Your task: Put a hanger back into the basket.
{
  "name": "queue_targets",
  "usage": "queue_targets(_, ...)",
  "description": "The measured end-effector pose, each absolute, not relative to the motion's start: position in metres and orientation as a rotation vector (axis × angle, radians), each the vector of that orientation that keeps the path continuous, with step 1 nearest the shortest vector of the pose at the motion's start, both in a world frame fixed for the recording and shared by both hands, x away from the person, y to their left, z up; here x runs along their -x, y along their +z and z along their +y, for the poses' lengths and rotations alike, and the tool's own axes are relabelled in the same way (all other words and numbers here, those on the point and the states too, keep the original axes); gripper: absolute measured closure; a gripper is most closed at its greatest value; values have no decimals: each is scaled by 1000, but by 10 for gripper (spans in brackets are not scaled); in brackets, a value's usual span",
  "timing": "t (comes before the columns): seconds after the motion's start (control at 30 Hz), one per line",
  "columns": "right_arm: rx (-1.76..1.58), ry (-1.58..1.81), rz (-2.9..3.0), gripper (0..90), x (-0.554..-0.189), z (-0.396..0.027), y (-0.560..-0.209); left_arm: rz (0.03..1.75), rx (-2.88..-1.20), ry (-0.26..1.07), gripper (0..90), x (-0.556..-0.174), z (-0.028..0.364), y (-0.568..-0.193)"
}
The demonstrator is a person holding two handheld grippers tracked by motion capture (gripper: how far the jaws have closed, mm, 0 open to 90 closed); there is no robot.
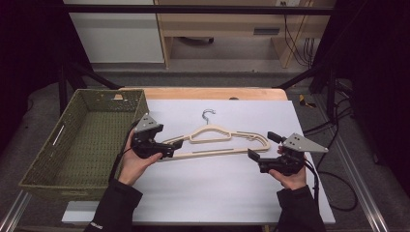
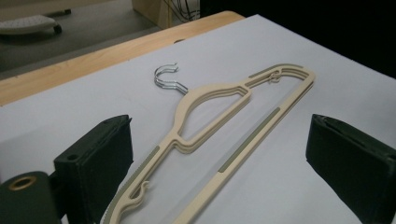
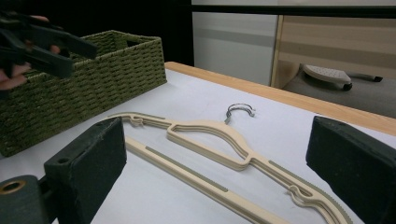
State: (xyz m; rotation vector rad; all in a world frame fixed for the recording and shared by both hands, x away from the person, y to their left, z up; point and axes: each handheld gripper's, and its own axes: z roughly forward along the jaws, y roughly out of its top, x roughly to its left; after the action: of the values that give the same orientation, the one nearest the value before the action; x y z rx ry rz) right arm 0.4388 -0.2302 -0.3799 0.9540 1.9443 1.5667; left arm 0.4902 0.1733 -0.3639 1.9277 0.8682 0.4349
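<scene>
Black jaws of both grippers are standing wide open, holding nothing. Left gripper (image 1: 167, 147) is hovering at the left end of the cream hanger (image 1: 220, 140), right gripper (image 1: 261, 147) beside the other end. Hanger is lying flat on the white sheet (image 1: 217, 193), near the green basket (image 1: 43, 169). I am judging: lower each gripper, then close on the thin bar.

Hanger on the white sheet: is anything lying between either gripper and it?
Nothing visible. The hanger lies flat on the white sheet, with the left gripper open at its left end and the right gripper open beside its right end. Both gripper views show bare sheet between the jaws and the hanger. The green basket stands off to the left.
</scene>
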Motion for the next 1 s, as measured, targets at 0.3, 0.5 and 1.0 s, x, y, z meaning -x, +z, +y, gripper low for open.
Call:
queue_targets(0.3, -949, 1560, 1959, 55, -440, -228, -381, 913, -1998, 377, 94, -525, 154, -393)
queue_targets(0.5, -953, 1555, 1968, 56, -442, -227, -383, 997, -2084, 368, 144, -553, 149, -427)
queue_targets(1.0, -951, 1537, 2000, 59, -444, -222, -387, 1058, -2171, 395, 462, -582, 151, -465)
